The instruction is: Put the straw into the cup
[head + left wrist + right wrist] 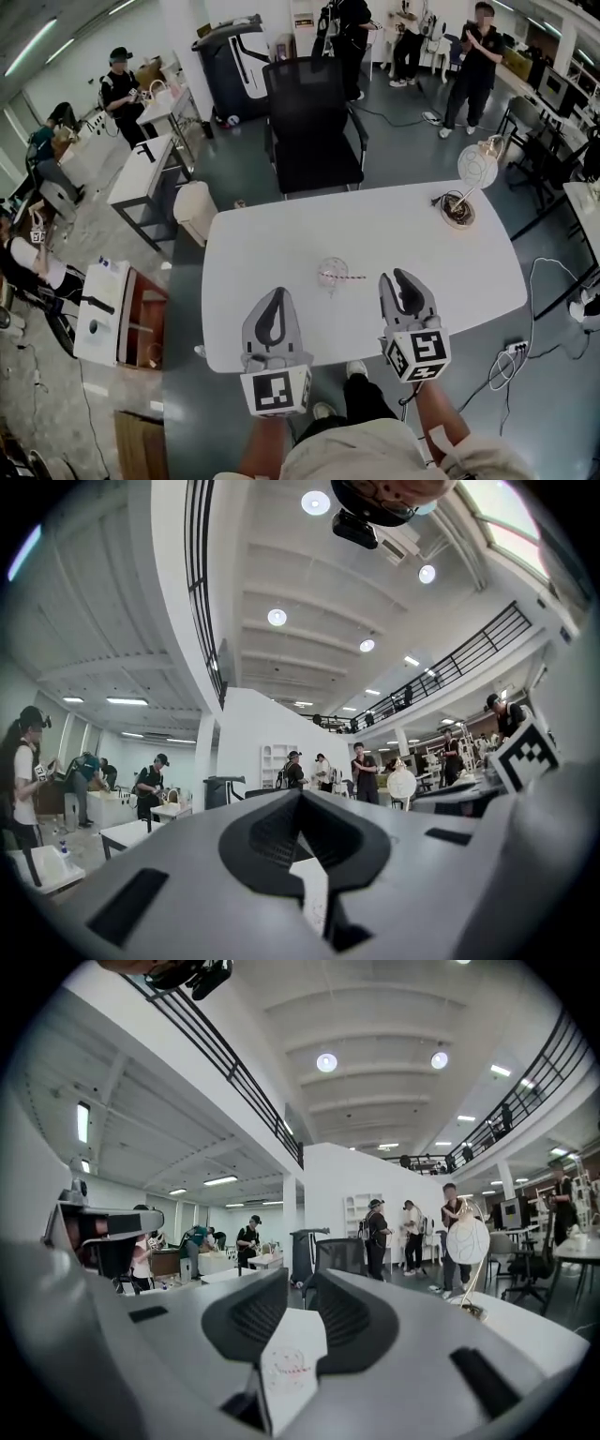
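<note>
Straw [352, 277] lies flat on the table [281, 234] beside the clear cup [330, 267], so we hover short of it, left gripper [278, 294] clenched empty, right gripper [399, 277] a crack apart, likely lining up the pickup.

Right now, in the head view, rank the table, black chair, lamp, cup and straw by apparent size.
1. table, largest by far
2. black chair
3. lamp
4. cup and straw: too close to rank; the straw looks longer but much thinner.
</note>
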